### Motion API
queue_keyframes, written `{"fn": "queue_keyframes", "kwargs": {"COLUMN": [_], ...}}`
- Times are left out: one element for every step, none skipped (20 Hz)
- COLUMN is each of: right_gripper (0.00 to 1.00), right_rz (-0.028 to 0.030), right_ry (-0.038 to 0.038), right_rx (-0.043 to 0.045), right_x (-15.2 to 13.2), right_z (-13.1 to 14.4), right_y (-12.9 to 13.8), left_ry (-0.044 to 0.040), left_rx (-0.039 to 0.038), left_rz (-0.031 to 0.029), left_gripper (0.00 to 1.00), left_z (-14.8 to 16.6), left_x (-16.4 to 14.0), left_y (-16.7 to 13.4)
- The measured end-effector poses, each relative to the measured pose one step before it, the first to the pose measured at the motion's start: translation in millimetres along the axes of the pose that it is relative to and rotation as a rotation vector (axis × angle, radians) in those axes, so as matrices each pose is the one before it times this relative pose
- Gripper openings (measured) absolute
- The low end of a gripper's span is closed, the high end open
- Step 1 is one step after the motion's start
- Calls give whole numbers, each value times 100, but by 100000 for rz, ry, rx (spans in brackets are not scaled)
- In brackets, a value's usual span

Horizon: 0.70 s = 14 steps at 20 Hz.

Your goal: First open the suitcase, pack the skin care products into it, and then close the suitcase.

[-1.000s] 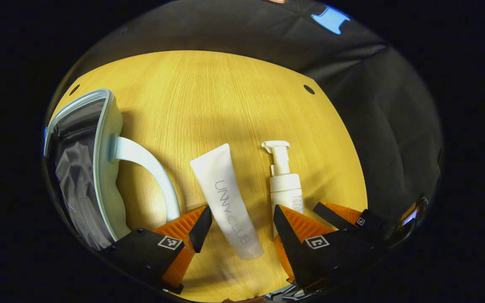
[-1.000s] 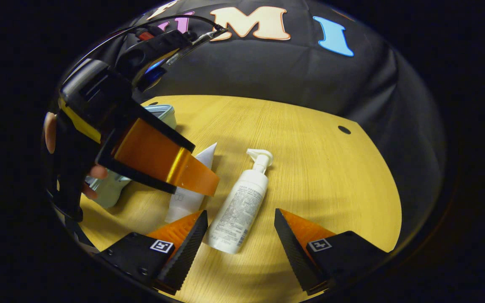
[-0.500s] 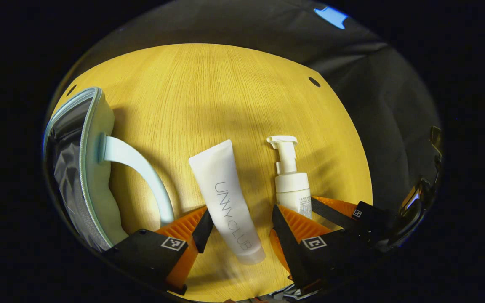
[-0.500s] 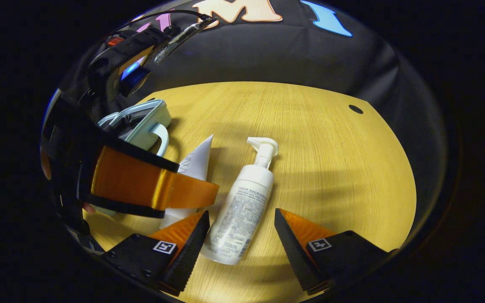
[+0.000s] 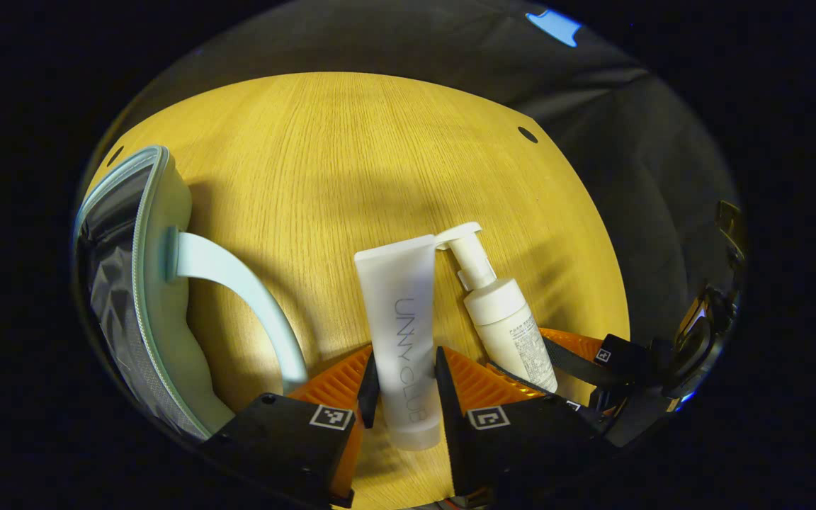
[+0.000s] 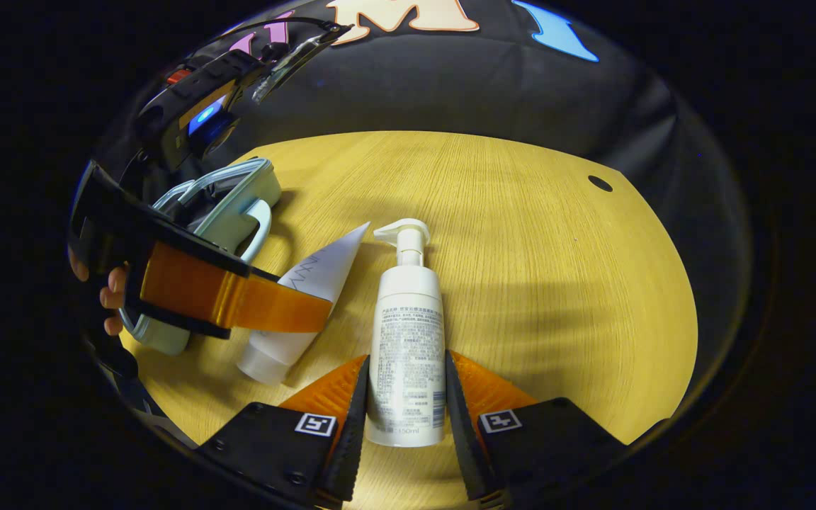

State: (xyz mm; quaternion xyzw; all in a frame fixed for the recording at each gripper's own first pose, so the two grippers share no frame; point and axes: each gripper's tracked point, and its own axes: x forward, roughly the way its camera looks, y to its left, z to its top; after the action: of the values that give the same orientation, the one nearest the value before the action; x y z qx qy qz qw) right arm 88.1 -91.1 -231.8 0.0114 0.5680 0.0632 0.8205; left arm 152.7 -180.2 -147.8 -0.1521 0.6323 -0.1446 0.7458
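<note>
In the left gripper view, the left gripper (image 5: 402, 386) has its fingers (image 5: 367, 379) pinching the lower half of a white tube (image 5: 401, 340), one finger on each side. The tube lies flat on the wooden desk (image 5: 351, 156), its capped end toward the camera. Just right of it lies a white pump bottle (image 5: 496, 312), its pump nozzle touching the tube's far corner. At the left stands the pale blue suitcase (image 5: 167, 283), open, its grey lining and zip edge showing and its curved handle arching out toward the tube.

In the right gripper view, the right gripper (image 6: 404, 397) has its fingers (image 6: 355, 397) closed on the lower body of the pump bottle (image 6: 406, 340), which lies flat with the pump pointing away. To its left the tube (image 6: 302, 297) lies at a slant, crossed by the left gripper (image 6: 305, 315), held by a hand (image 6: 107, 297). The suitcase (image 6: 238, 205) sits behind that gripper, near the desk's (image 6: 535, 248) far left edge.
</note>
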Motion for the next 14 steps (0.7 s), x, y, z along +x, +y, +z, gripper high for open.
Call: {"fn": "queue_keyframes", "kwargs": {"right_gripper": [58, 58, 56, 55, 53, 53, 53, 51, 52, 51, 51, 51, 51, 51], "right_rz": [-175, -275, -1026, -862, -517, -101, 206, -49, -390, -229, -127, 122, 166, -313], "right_ry": [242, -235, -448, -628, -144, -385, -32, -204, -300, -290, -263, -182, 5, -39], "right_rx": [-576, -1351, -1578, -1752, -694, 432, 1274, 1162, 381, -218, -25, 301, 767, 891], "right_x": [59, 225, 122, 21, 108, -11, 72, 108, -44, 59, -13, 15, 9, 29], "right_z": [51, -7, 61, 69, 35, -89, -37, -41, 61, -71, -71, 61, 74, -37], "right_y": [-16, 99, -109, 61, -16, 62, 64, 68, 11, 15, -18, 44, -11, 19], "left_ry": [-1243, 1283, -80, -442, -1204, 272, -1451, 440, -240, -1696, -1299, -2580, -1583, -2435], "left_rx": [967, 1230, 1070, 78, 2660, 2215, 36, -1070, -439, -32, -93, -1059, -605, 399], "left_rz": [-1271, -1156, -2758, -304, -664, -1154, -1203, -183, 99, -186, -1613, -3051, -2627, -2582], "left_gripper": [43, 37, 35, 21, 17, 13, 12, 10, 10, 8, 8, 8, 8, 8], "left_z": [180, -295, -130, -93, 361, -218, 98, -186, 96, 422, 582, 681, 522, 534], "left_x": [-24, 266, 154, -78, 341, -157, -22, -288, -248, -346, -514, -1020, -1290, -1502], "left_y": [-157, -158, -334, -246, -2, -178, -74, 47, 165, -87, -516, -711, -805, -593]}}
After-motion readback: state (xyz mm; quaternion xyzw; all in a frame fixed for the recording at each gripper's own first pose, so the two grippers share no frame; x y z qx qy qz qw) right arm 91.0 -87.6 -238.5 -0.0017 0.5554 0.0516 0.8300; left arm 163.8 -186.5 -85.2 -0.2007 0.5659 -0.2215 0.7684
